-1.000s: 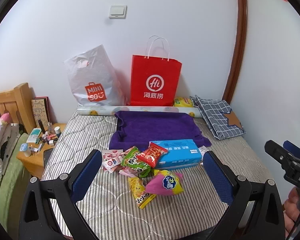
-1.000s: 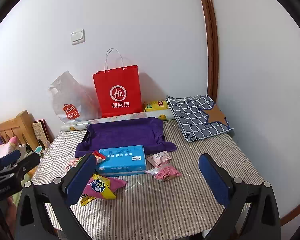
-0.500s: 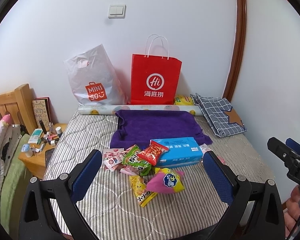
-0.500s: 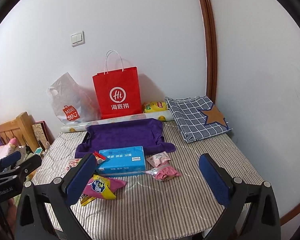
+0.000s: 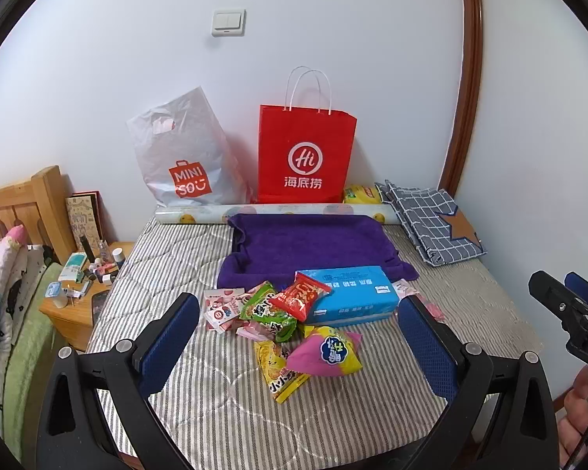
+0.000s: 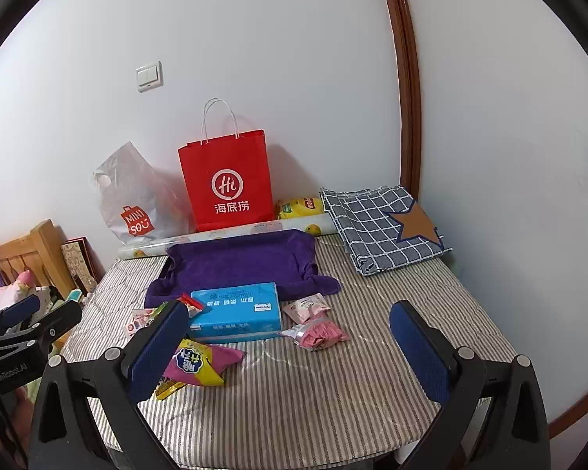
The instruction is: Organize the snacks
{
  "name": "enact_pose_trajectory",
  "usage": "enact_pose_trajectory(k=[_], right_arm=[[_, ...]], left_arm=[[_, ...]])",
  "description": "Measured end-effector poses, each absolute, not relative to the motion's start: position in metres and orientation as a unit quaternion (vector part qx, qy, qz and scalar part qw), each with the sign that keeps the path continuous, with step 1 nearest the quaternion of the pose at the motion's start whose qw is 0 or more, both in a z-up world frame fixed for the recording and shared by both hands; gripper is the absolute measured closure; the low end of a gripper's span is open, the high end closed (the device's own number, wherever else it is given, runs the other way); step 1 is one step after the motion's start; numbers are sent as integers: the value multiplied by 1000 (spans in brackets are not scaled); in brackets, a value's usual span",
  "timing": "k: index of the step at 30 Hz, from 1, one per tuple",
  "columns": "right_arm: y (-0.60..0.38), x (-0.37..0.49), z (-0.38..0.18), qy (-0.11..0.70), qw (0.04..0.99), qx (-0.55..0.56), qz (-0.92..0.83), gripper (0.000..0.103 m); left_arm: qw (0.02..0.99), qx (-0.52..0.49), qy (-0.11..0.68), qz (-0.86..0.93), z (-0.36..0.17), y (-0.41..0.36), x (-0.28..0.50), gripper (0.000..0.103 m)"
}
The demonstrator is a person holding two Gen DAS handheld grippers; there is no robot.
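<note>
A heap of snack packets lies on the striped mattress (image 5: 168, 258): a red packet (image 5: 301, 298), a green one (image 5: 268, 311), a yellow one (image 5: 278, 370), a pink-and-yellow bag (image 5: 327, 354) and pink sachets (image 5: 221, 307). Behind them rests a blue tissue box (image 5: 351, 293) with a purple towel-lined tray (image 5: 305, 244) beyond. Right of the box lie two more pink packets (image 6: 317, 331). My left gripper (image 5: 298, 352) hovers open above the near edge, empty. My right gripper (image 6: 290, 356) is also open and empty, farther right.
A red paper bag (image 5: 305, 156) and a grey plastic bag (image 5: 184, 152) lean on the back wall behind a roll of printed paper (image 5: 270, 209). A folded checked cloth (image 6: 384, 227) lies far right. A cluttered nightstand (image 5: 86, 286) and a wooden headboard (image 5: 23, 203) stand left.
Both views drifted slightly; the scene sits a little lower in the left wrist view. No snack has moved and both grippers stay open.
</note>
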State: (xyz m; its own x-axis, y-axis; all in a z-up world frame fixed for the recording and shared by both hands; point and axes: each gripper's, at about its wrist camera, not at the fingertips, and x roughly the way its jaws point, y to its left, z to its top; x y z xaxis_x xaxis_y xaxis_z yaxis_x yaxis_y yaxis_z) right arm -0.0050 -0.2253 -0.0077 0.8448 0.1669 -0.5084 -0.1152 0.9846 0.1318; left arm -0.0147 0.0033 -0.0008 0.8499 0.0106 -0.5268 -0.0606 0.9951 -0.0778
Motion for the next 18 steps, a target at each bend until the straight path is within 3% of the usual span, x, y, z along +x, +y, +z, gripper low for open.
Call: enact_pose_trajectory(k=[18], right_arm=[[-230,-9,-12,273,958,51,69,0]], left_arm=[[961,-44,272,16,-1,1,-17,3]])
